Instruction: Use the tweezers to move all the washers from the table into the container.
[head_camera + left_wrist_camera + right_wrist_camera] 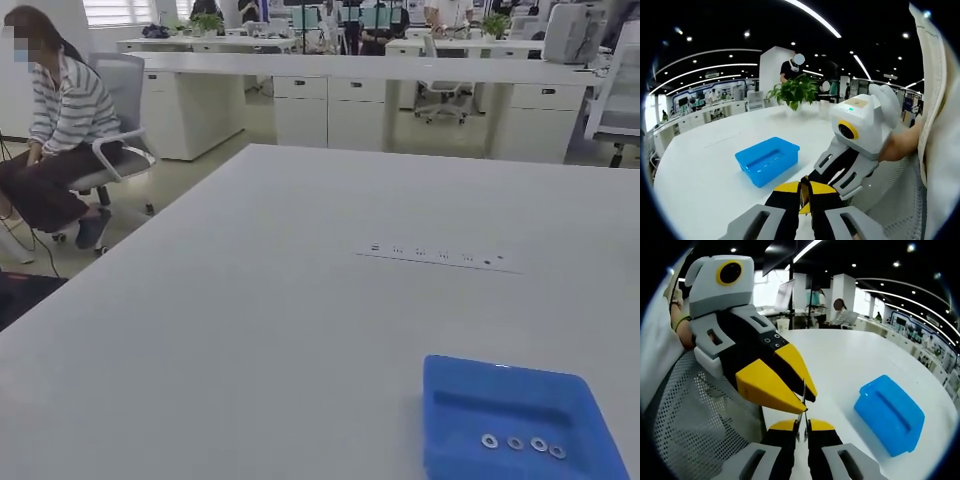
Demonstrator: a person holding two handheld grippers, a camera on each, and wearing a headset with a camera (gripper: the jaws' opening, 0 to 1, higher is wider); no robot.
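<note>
Pinching the tweezers [803, 407] in both left gripper [804, 189] and right gripper [801, 423], tip to tip, off the counter's [250, 300] near edge; ahead, near that edge, blue container [450, 395], four washers [522, 443] inside

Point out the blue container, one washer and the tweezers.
blue container [500, 368]: head view, far rim.
washer [490, 441]: head view, leftmost of the row inside.
tweezers [801, 412]: right gripper view, thin metal shaft.
</note>
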